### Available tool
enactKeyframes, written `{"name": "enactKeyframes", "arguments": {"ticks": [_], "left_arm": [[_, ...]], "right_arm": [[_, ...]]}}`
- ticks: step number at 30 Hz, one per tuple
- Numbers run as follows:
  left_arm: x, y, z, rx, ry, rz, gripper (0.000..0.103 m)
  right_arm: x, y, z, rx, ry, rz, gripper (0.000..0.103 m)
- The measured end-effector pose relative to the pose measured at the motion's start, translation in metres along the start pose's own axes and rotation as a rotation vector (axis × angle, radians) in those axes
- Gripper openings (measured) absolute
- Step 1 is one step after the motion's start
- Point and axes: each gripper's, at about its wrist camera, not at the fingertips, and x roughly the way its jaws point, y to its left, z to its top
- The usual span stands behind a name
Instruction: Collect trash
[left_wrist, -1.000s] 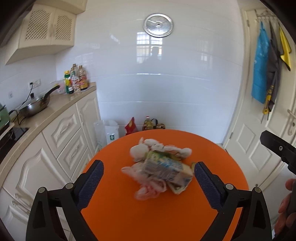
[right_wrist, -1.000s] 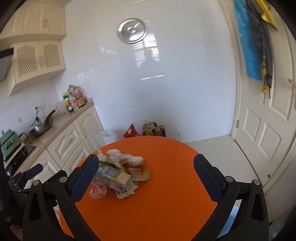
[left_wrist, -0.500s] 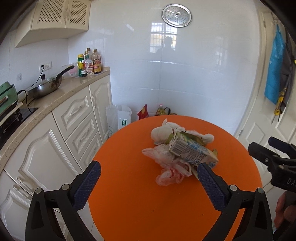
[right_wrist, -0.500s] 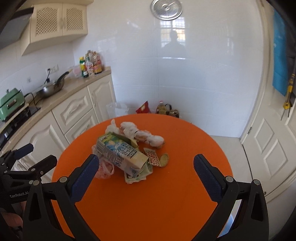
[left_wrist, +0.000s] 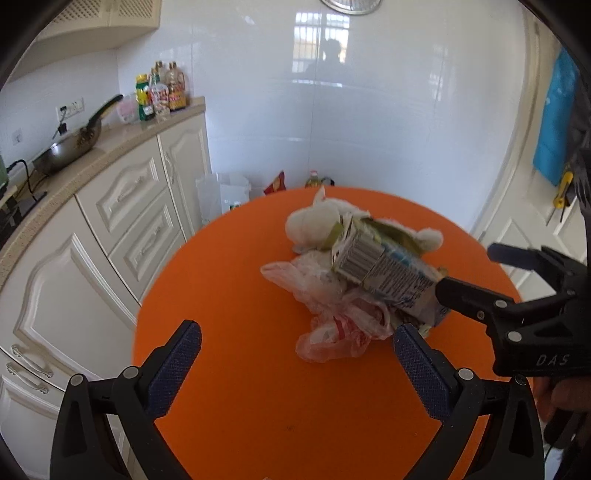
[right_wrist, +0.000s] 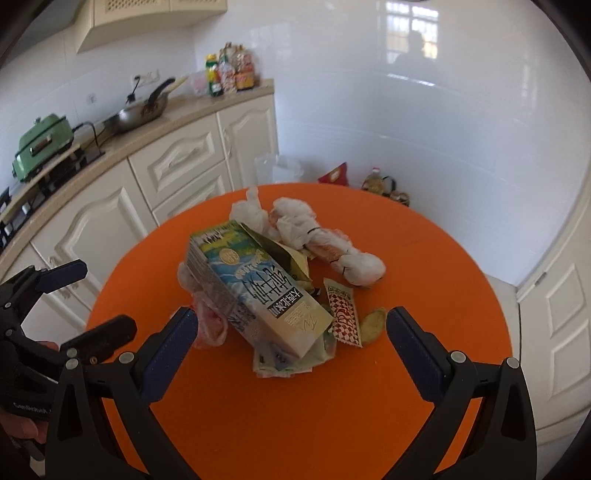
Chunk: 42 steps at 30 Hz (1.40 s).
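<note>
Right now my left gripper (left_wrist: 297, 356) hangs over the near part of the round orange table (left_wrist: 236, 417) with its blue-padded fingers spread wide and nothing between them. From its camera, the trash heap lies toward one o'clock, just past the right fingertip. Nearest is a crumpled clear plastic bag (left_wrist: 338, 334) with red print, touching the table. On top of it, tilted on its side, rests a milk carton (left_wrist: 384, 275), barcode end facing me. Behind that, at twelve o'clock, sits a white knotted bag (left_wrist: 314, 225).

My right gripper (left_wrist: 469, 271) comes into that same view from three o'clock, its dark fingers apart, the lower one close beside the carton; I cannot tell whether it touches.

Through the right wrist camera, my right gripper (right_wrist: 291, 334) is likewise wide open and holds nothing. The carton (right_wrist: 258, 288) points at me between the fingers, its cream end resting on flattened wrappers (right_wrist: 291, 363). A red checkered sachet (right_wrist: 343, 314) lies just beside it toward one o'clock, with a small yellowish scrap (right_wrist: 373, 323) beside that. A long white tied bundle (right_wrist: 325, 245) stretches behind them at twelve o'clock. My left gripper (right_wrist: 81, 295) shows at nine o'clock.

Farther out, cream cabinets (right_wrist: 177, 166) line the left wall, with a wok (right_wrist: 138, 112), a green cooker (right_wrist: 40, 142) and bottles (right_wrist: 229, 75) on the counter.
</note>
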Motion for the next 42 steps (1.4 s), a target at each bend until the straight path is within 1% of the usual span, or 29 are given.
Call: {"name": "enactKeyframes", "arguments": {"ticks": [4, 6, 7, 8, 9, 10, 12, 13, 18, 21, 24, 27, 32, 33, 34, 35, 36, 37, 39, 42], "left_arm": [[0.039, -0.002, 0.008, 0.001, 0.054, -0.01, 0.102], [0.056, -0.001, 0.021, 0.002, 0.069, -0.01, 0.102], [0.064, 0.0, 0.028, 0.001, 0.072, -0.011, 0.102], [0.07, 0.0, 0.032, -0.001, 0.074, -0.014, 0.102], [0.077, -0.001, 0.038, -0.004, 0.075, -0.016, 0.102], [0.084, -0.001, 0.042, -0.007, 0.077, -0.016, 0.102], [0.099, -0.002, 0.05, -0.012, 0.081, -0.021, 0.102], [0.107, -0.002, 0.052, -0.016, 0.083, -0.022, 0.102], [0.141, 0.0, 0.066, -0.035, 0.088, -0.062, 0.102], [0.158, 0.001, 0.075, -0.05, 0.091, -0.089, 0.102], [0.171, 0.005, 0.08, -0.058, 0.088, -0.099, 0.102], [0.191, 0.009, 0.085, -0.065, 0.115, -0.136, 0.102], [0.222, 0.003, 0.092, -0.051, 0.134, -0.128, 0.102], [0.231, 0.006, 0.095, -0.056, 0.136, -0.136, 0.101], [0.237, 0.01, 0.098, -0.068, 0.135, -0.161, 0.097], [0.241, 0.013, 0.098, -0.087, 0.135, -0.188, 0.08], [0.246, 0.016, 0.101, -0.105, 0.137, -0.217, 0.069], [0.248, 0.019, 0.102, -0.113, 0.129, -0.212, 0.068], [0.251, 0.026, 0.107, -0.099, 0.11, -0.202, 0.063], [0.247, 0.039, 0.104, -0.098, 0.084, -0.194, 0.061]], "right_arm": [[0.036, -0.009, 0.006, -0.034, 0.063, 0.079, 0.102], [0.051, -0.013, 0.01, -0.042, 0.088, 0.137, 0.101], [0.058, -0.014, 0.011, -0.044, 0.102, 0.157, 0.099], [0.066, -0.016, 0.012, -0.048, 0.12, 0.179, 0.09], [0.07, -0.016, 0.013, -0.051, 0.128, 0.203, 0.083], [0.071, -0.016, 0.013, -0.052, 0.134, 0.223, 0.069], [0.075, -0.017, 0.01, -0.051, 0.145, 0.245, 0.055], [0.075, -0.018, 0.008, -0.05, 0.144, 0.241, 0.052], [0.057, -0.027, -0.001, -0.009, 0.109, 0.233, 0.051], [0.045, -0.034, -0.007, 0.02, 0.096, 0.212, 0.051], [0.036, -0.043, -0.013, 0.051, 0.092, 0.186, 0.051], [0.028, -0.049, -0.016, 0.083, 0.084, 0.174, 0.051], [0.023, -0.052, -0.017, 0.11, 0.077, 0.161, 0.051], [0.023, -0.052, -0.017, 0.112, 0.076, 0.155, 0.051], [0.022, -0.052, -0.018, 0.115, 0.076, 0.155, 0.051], [0.021, -0.051, -0.017, 0.12, 0.074, 0.154, 0.051], [0.02, -0.05, -0.017, 0.123, 0.072, 0.151, 0.051], [0.019, -0.049, -0.017, 0.125, 0.068, 0.147, 0.051], [0.015, -0.05, -0.019, 0.134, 0.057, 0.142, 0.051], [0.011, -0.049, -0.022, 0.153, 0.047, 0.137, 0.051]]}}
